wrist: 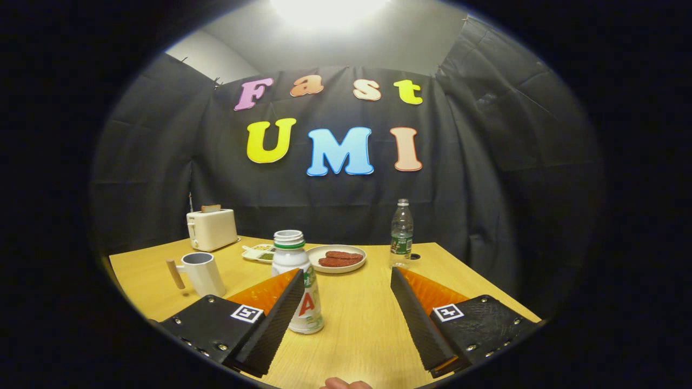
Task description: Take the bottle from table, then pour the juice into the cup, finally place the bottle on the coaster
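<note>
Gripper (346, 292) fingers spread wide, empty | white bottle (296, 281) upright on table (357, 324), just ahead, against left finger (off-centre) | I judge a leftward shift comes before closing | cup (203, 273) further left.

On the table (357, 324), the bottle (296, 270) stands near, the cup (201, 273) to its left. A toaster (211, 228) sits far left, a plate (335, 258) behind the bottle.

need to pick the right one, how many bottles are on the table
2. A white juice bottle stands just ahead of the open gripper, by its left finger. A clear water bottle stands beyond the right finger, at the table's far edge.
</note>
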